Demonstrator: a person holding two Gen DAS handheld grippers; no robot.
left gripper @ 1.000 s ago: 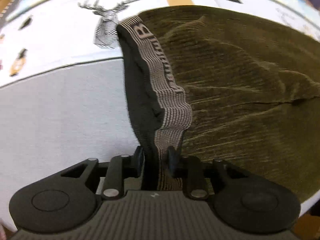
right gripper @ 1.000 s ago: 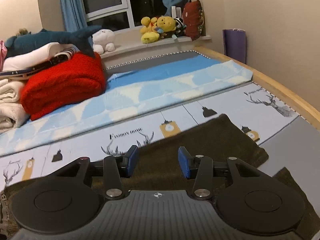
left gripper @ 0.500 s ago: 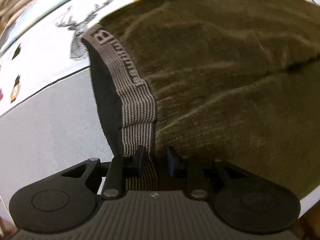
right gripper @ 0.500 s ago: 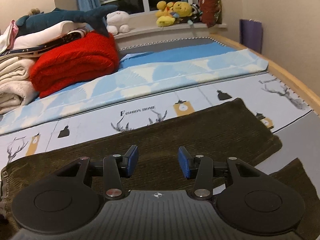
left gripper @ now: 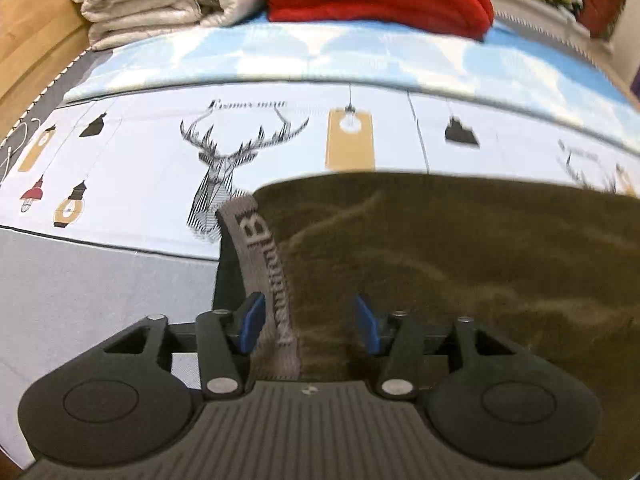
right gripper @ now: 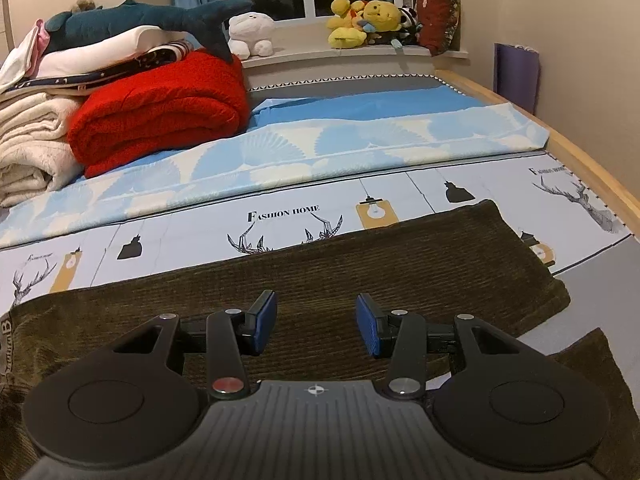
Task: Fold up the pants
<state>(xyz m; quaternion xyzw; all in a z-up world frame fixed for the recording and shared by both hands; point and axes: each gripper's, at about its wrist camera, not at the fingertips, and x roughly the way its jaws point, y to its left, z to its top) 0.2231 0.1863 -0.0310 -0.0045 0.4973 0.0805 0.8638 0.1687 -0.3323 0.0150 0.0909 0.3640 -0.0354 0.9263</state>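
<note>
two open grippers, left gripper and right gripper, over soft, limp corduroy pants; likely best gripped at the firmer waistband.

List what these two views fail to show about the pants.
- Waistband lettering: left view, motion-blurred, unreadable.
- Waistband's near end: left view, hidden under the left tongs.
- Second leg: right view, cut by the edge and the right tongs.
</note>
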